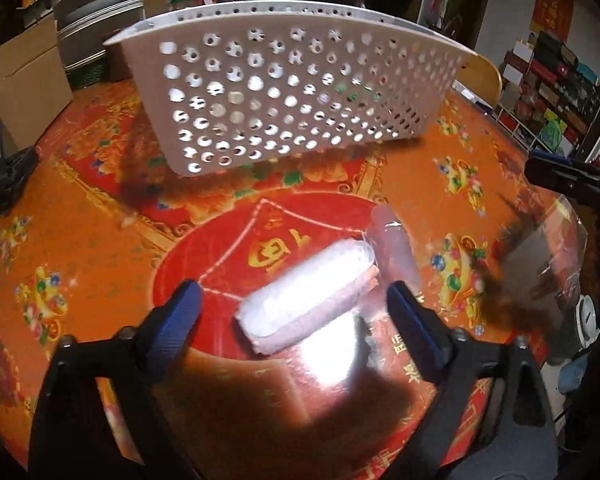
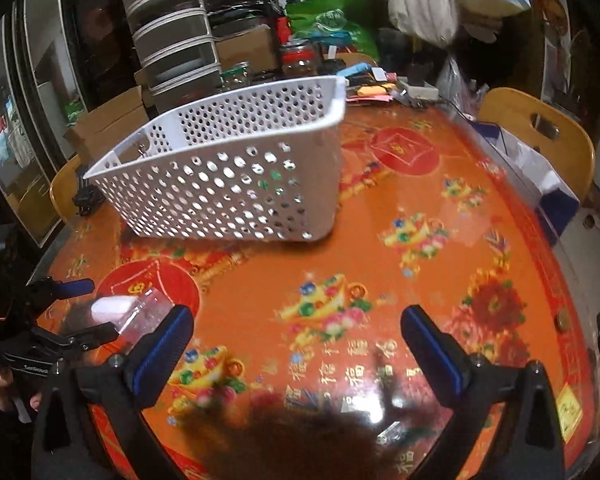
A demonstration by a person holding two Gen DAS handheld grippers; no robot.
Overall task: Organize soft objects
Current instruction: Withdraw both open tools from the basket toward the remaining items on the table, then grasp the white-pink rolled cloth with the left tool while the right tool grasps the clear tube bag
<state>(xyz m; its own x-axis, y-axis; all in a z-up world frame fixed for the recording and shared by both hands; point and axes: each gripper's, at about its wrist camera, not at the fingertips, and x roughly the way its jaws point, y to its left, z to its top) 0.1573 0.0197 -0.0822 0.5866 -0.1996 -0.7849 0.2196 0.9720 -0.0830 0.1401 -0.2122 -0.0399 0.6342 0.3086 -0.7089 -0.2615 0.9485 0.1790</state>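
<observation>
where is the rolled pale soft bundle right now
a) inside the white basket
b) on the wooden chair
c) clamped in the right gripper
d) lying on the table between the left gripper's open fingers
d: the rolled bundle lies on the table in the gap of the left gripper, whose fingers stand apart from it, in front of the white basket.

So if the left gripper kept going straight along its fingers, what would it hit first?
Most likely the wrapped white roll lying on the table between the open left gripper fingers; the basket stands well beyond.
</observation>
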